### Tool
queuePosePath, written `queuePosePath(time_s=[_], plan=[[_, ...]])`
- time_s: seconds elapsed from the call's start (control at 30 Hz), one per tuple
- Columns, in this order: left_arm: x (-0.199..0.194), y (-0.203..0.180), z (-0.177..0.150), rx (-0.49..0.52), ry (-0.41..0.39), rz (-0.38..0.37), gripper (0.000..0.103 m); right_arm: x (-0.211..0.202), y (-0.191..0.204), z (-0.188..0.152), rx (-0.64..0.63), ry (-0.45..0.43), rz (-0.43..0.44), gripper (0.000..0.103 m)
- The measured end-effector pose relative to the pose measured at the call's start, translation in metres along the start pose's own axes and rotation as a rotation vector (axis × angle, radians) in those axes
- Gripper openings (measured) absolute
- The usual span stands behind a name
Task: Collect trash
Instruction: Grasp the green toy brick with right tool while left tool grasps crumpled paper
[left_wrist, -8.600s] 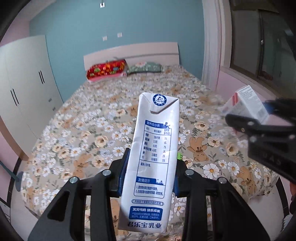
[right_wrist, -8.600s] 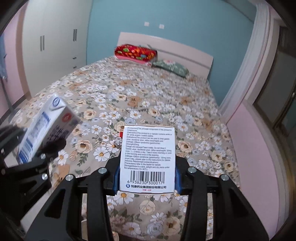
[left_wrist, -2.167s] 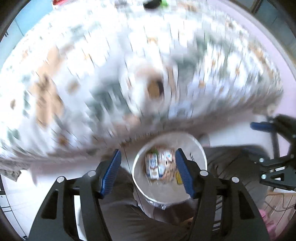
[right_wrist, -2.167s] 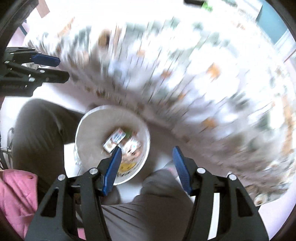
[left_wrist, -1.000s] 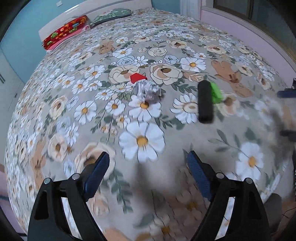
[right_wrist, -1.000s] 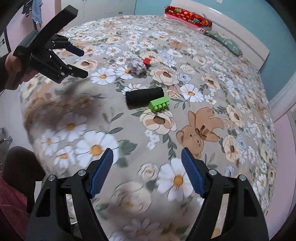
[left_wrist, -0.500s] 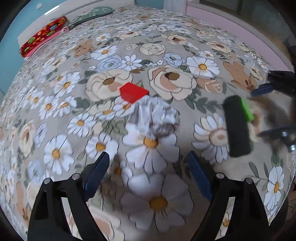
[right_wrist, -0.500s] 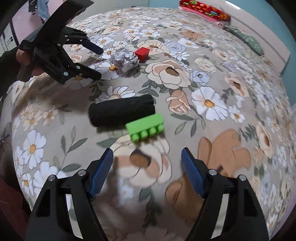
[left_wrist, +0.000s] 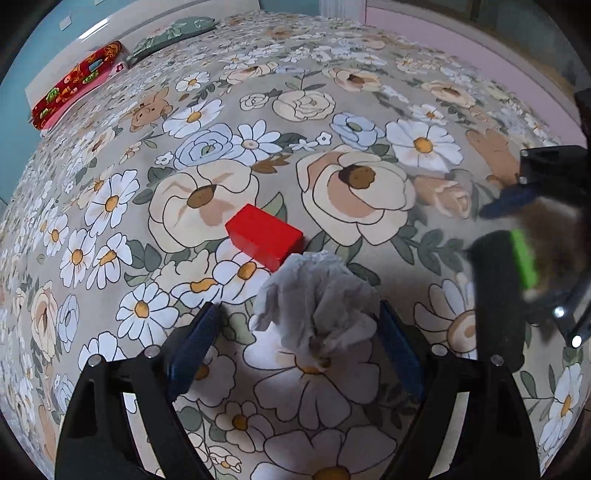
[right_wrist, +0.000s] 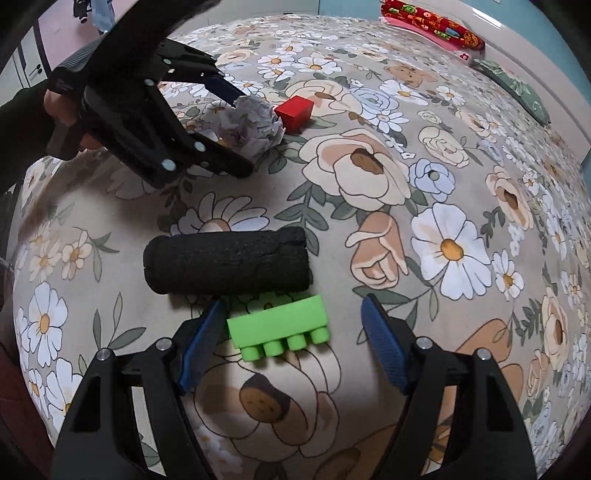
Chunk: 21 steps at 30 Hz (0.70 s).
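A crumpled ball of grey-white paper (left_wrist: 317, 299) lies on the floral bedspread between the open jaws of my left gripper (left_wrist: 299, 325); it also shows in the right wrist view (right_wrist: 253, 123). A red block (left_wrist: 264, 236) lies just beyond it, also seen from the right (right_wrist: 294, 112). My right gripper (right_wrist: 293, 328) is open around a green studded brick (right_wrist: 280, 330), with a black foam cylinder (right_wrist: 227, 260) right behind the brick. The left gripper (right_wrist: 236, 127) shows in the right wrist view, straddling the paper.
The bed (left_wrist: 110, 184) is covered with a flower-patterned sheet. A red patterned pillow (left_wrist: 74, 85) and a green pillow (left_wrist: 170, 35) lie at the headboard. The black cylinder (left_wrist: 496, 295) and green brick (left_wrist: 524, 258) appear blurred at the left view's right edge.
Both grippers have moved down and forward toward the bed. The left now straddles the paper ball; the right now straddles the green brick. Both stay open.
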<state>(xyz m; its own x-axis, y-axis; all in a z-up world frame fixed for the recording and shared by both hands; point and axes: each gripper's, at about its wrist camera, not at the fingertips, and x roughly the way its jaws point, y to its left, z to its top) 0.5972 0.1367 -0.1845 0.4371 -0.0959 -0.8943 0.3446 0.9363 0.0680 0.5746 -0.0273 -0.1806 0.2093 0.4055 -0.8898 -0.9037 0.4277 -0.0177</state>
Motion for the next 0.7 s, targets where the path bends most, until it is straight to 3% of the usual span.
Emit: queuePosePath(time_s=[0.27, 0.43, 0.7], plan=[[-0.003, 0.000, 0.004, -0.044, 0.008, -0.026, 0.043, 0.001, 0.001, 0.001, 0.042, -0.001, 0.014, 0.048], [-0.008, -0.005, 0.004, -0.055, 0.007, -0.003, 0.037, -0.005, 0.007, -0.004, 0.060, -0.009, -0.010, 0.046], [-0.038, -0.014, 0.000, -0.083, -0.003, 0.026, 0.036, -0.031, 0.015, -0.011, 0.077, -0.011, -0.048, 0.046]])
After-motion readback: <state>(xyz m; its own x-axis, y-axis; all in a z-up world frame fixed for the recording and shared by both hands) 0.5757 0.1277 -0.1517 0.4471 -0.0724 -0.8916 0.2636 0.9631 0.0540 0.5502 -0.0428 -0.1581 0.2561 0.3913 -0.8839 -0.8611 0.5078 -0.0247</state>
